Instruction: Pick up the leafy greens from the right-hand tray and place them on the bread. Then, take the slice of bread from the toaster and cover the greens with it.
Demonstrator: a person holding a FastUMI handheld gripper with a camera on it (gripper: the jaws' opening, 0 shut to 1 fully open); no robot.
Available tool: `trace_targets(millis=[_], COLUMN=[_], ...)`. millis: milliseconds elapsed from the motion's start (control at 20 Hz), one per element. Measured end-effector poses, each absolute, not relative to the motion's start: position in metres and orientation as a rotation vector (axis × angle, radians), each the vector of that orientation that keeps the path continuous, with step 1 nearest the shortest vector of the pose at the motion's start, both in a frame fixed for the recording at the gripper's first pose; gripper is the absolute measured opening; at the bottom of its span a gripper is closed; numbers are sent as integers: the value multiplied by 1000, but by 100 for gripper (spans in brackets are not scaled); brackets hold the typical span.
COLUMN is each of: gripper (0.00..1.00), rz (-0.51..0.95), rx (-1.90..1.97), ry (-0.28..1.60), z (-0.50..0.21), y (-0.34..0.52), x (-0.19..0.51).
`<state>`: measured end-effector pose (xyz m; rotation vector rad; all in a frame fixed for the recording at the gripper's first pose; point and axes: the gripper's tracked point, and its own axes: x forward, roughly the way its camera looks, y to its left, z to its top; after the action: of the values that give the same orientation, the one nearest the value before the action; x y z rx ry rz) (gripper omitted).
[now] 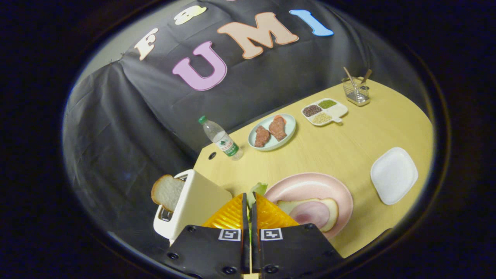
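Carrying the leafy greens [259, 190] over to the bread, pinched in the nearly closed tongs [248, 198].

A leaf tip can be seen poking out just past the fingertips, so the grip looks fine. The pink plate [310, 184] with the ham-topped bread [314, 211] sits at about 2 o'clock from the tips; the greens should be lowered flat over the ham before being let go. The toaster [193, 203] with its slice of bread [167, 192] waits at 10 o'clock on the bench [348, 151].

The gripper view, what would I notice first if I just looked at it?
Probably the gripper, its fingers closed on a bit of leafy greens poking out at the tips. Just beyond them sits a pink plate with bread and ham. Beside the fingers, a bread slice sticks out of the white toaster.
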<state>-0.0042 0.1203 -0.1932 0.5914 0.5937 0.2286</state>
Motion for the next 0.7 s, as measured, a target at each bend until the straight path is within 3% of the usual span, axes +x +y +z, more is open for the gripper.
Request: trace_targets(millis=[700], gripper=[5], rz=[6], rx=[609], ry=[625], z=[-262], y=[52], x=[-15])
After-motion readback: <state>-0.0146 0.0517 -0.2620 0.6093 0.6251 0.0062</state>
